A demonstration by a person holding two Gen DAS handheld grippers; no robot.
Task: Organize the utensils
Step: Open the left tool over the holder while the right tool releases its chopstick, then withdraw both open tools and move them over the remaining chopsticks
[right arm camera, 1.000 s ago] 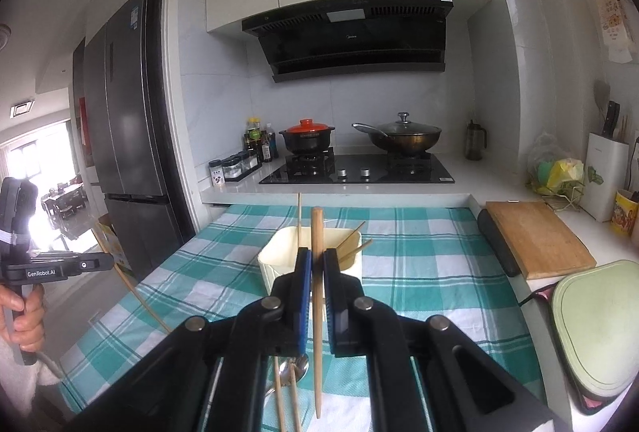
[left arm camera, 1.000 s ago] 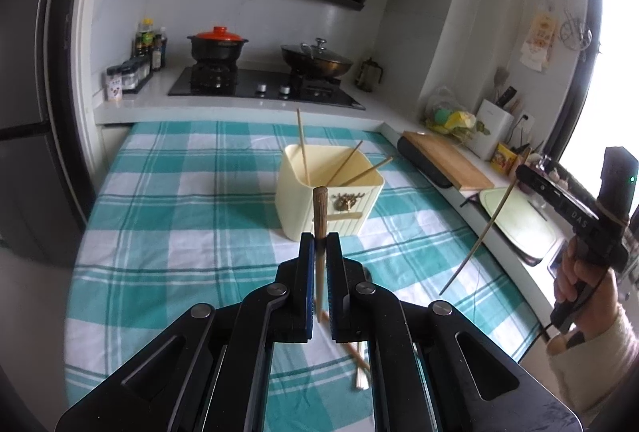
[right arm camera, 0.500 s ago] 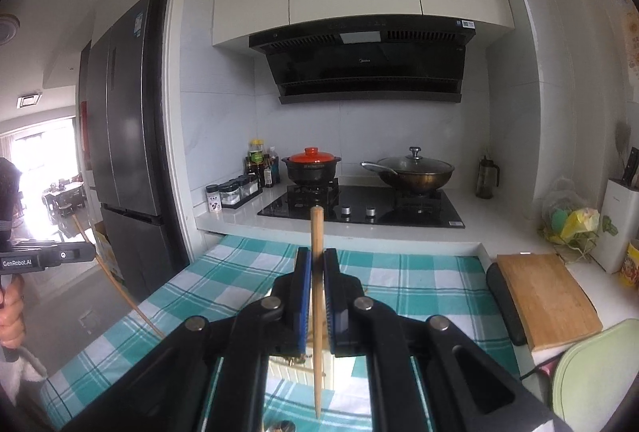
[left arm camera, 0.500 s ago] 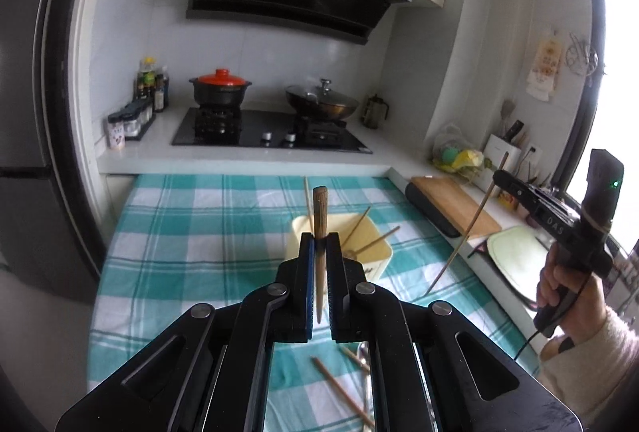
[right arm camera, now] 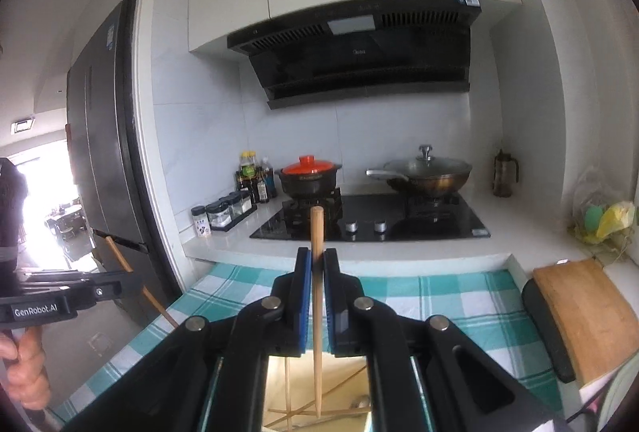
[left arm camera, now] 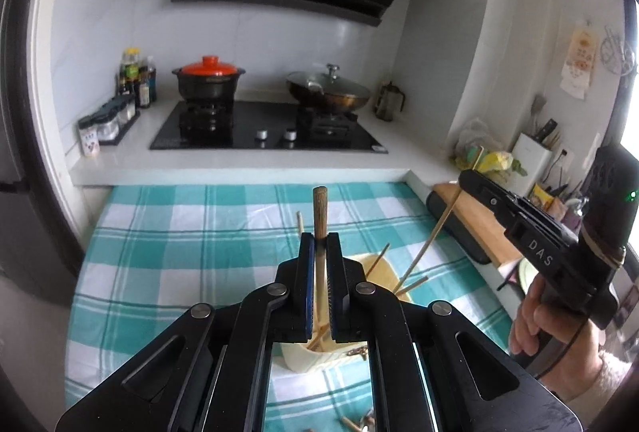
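My left gripper [left arm camera: 319, 244] is shut on a dark-tipped wooden chopstick [left arm camera: 320, 208] held upright above the cream utensil holder [left arm camera: 303, 356]. The holder stands on the checked cloth with several chopsticks leaning in it. My right gripper [right arm camera: 317, 256] is shut on a light wooden chopstick [right arm camera: 317, 312] whose lower tip hangs over the holder's open mouth [right arm camera: 319, 392]. The right gripper also shows at the right of the left wrist view [left arm camera: 531, 232], with its chopstick [left arm camera: 431, 236] slanting down into the holder.
A teal checked cloth [left arm camera: 179, 252] covers the table. Loose utensils [left arm camera: 359, 424] lie near its front edge. Behind is a hob with a red-lidded pot [left arm camera: 207, 80] and a wok [left arm camera: 327, 92]. A cutting board [right arm camera: 587, 316] lies at the right.
Both grippers have risen and moved forward over the holder. The right chopstick's tip now hangs over the holder's mouth. The holder has slid under the left gripper's fingers.
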